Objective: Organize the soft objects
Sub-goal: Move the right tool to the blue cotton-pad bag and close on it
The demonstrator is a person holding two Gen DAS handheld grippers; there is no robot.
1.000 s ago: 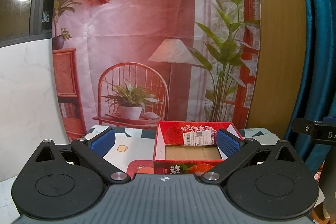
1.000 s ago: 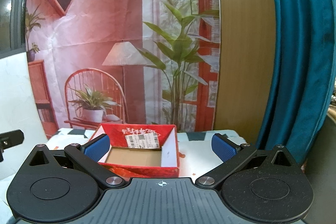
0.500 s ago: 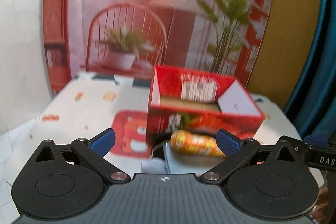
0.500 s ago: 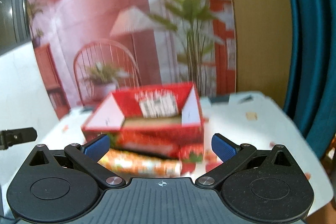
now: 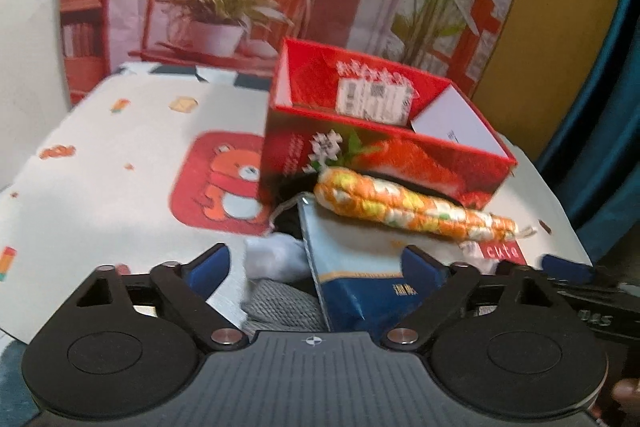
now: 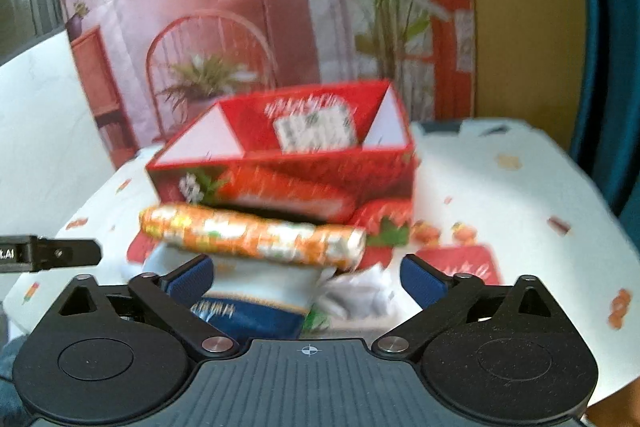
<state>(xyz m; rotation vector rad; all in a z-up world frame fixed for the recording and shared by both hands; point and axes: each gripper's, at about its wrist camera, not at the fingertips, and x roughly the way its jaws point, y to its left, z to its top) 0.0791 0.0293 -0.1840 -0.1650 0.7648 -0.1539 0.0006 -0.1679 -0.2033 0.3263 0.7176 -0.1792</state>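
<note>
While your left gripper (image 5: 316,263) is closing, its jaws are standing wide with the blue-and-white pack (image 5: 360,267) between them, pads not pressing. Your right gripper (image 6: 306,277) is closing too, wide, gripping nothing; the same pack is lying between its fingers. The orange patterned roll (image 5: 404,205) is lying atop the pack, just before the open red box (image 5: 384,163) on the printed tablecloth (image 5: 120,195).
</note>
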